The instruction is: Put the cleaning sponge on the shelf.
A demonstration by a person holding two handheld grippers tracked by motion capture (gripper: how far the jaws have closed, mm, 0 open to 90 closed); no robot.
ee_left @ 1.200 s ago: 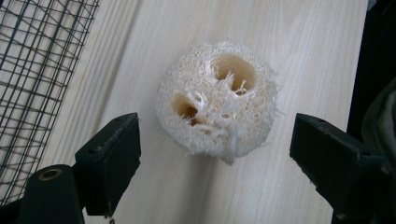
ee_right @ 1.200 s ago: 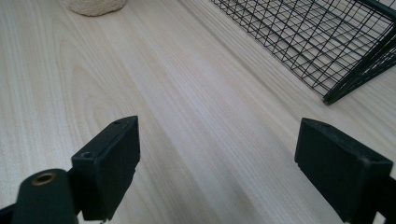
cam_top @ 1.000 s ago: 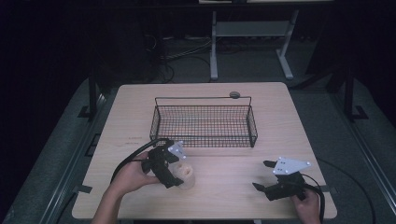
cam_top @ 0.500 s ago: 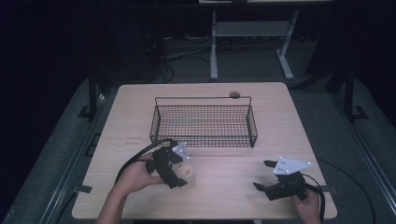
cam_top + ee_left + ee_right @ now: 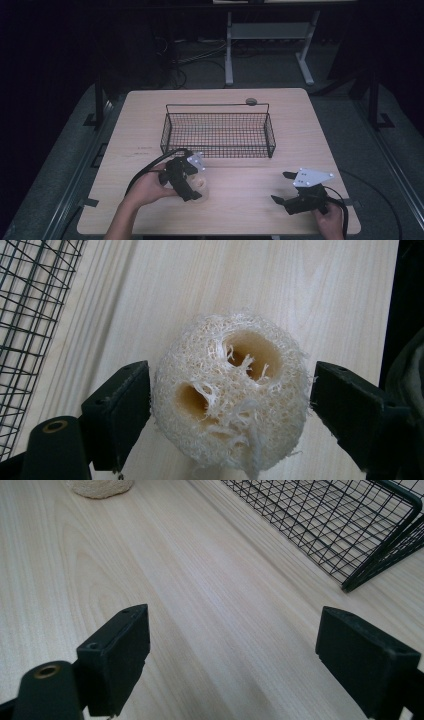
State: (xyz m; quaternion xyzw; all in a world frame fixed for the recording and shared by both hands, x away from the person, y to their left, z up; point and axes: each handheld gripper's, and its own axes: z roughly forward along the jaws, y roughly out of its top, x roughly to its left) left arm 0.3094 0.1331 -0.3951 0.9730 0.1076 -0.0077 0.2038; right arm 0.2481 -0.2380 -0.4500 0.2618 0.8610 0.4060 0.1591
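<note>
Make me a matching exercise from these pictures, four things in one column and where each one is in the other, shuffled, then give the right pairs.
Things:
1. loofah piece
2. wire basket
3. right gripper
4. small round disc

Places or states:
A. at the table's far edge, behind the basket
B. between the left gripper's open jaws
C. open over bare tabletop, near right
D. middle of the table, nothing in it

Pairs: 1-B, 2-D, 3-C, 4-A

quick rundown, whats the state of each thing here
loofah sponge: lying on the table between the left gripper's jaws, not yet squeezed
left gripper: open around the sponge
right gripper: open, nothing between its jaws
wire basket: upright, nothing in it
table: bears the basket and the sponge
</note>
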